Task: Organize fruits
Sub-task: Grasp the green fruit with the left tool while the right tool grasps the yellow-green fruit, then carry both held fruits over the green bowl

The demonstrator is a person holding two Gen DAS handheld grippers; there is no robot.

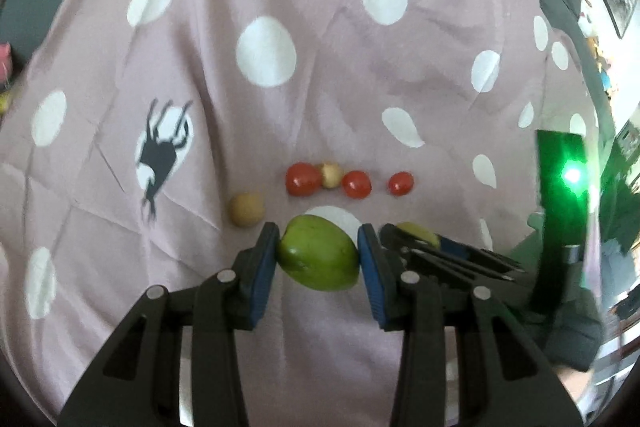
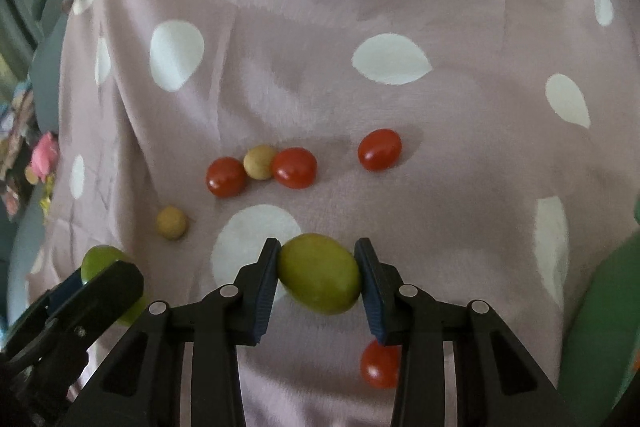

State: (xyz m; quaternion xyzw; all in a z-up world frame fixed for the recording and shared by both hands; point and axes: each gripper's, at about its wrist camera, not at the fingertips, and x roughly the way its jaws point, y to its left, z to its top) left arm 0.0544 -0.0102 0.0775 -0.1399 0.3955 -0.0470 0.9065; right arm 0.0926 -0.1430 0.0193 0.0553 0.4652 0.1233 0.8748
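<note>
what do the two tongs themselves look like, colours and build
Both match: the left tongs and right tongs are matte black plastic linkages with triangular cutouts, round silver pivot pins, and two fingers faced with ribbed blue pads. No cables or markings show. Beside the right one stands a dark upright part with a glowing green light.

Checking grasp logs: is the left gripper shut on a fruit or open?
Shut on a fruit. In the left wrist view the left gripper has both blue pads against the sides of a green fruit, no gap showing.

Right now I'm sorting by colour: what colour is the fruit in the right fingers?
Yellowish green fruit; clearest in the right wrist view.
</note>
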